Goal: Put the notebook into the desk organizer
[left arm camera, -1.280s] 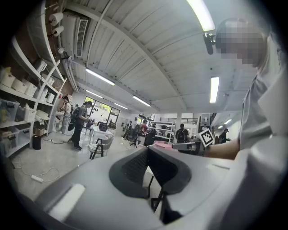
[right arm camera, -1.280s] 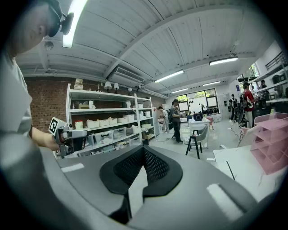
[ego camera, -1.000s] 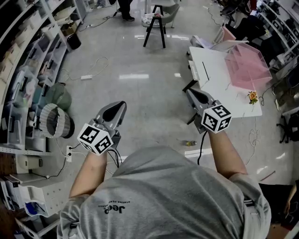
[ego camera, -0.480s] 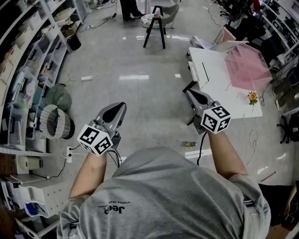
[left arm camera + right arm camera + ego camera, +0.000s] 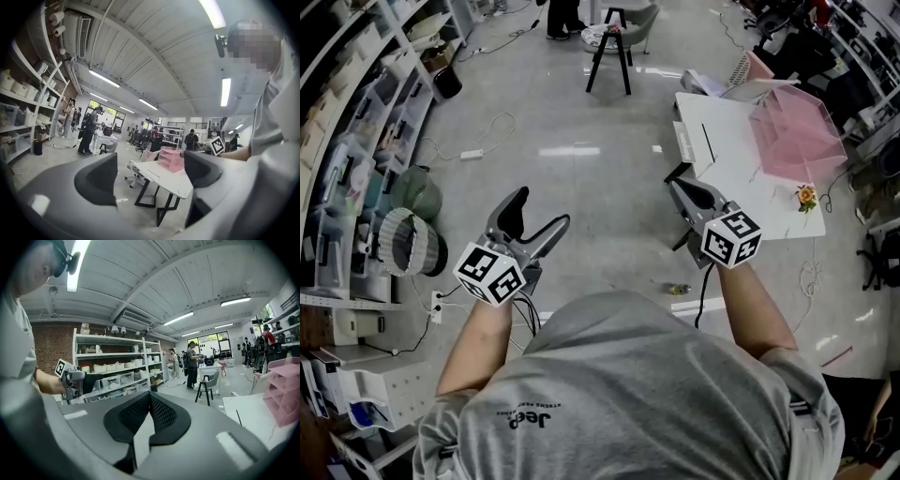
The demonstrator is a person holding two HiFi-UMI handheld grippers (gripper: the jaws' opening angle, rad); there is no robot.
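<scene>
A pink desk organizer (image 5: pixel 797 131) stands on a white table (image 5: pixel 741 183) at the upper right. It also shows ahead in the left gripper view (image 5: pixel 171 159) and at the right edge of the right gripper view (image 5: pixel 283 385). A flat white item (image 5: pixel 683 141) lies at the table's left edge; I cannot tell whether it is the notebook. My left gripper (image 5: pixel 539 211) hangs over the floor, its jaws have just been opening and nothing is between them (image 5: pixel 150 173). My right gripper (image 5: pixel 686 192) is shut and empty (image 5: pixel 149 416), just short of the table's near corner.
A black stool (image 5: pixel 609 52) stands on the floor ahead. Shelves (image 5: pixel 356 141) line the left side, with a round fan (image 5: pixel 412 248) and a power strip (image 5: pixel 473 155) with cables on the floor. A small flower (image 5: pixel 806 195) lies on the table. People stand in the background.
The left gripper's jaws have gone from shut to wide open and it has shifted slightly left. The right gripper has edged a little toward the table.
</scene>
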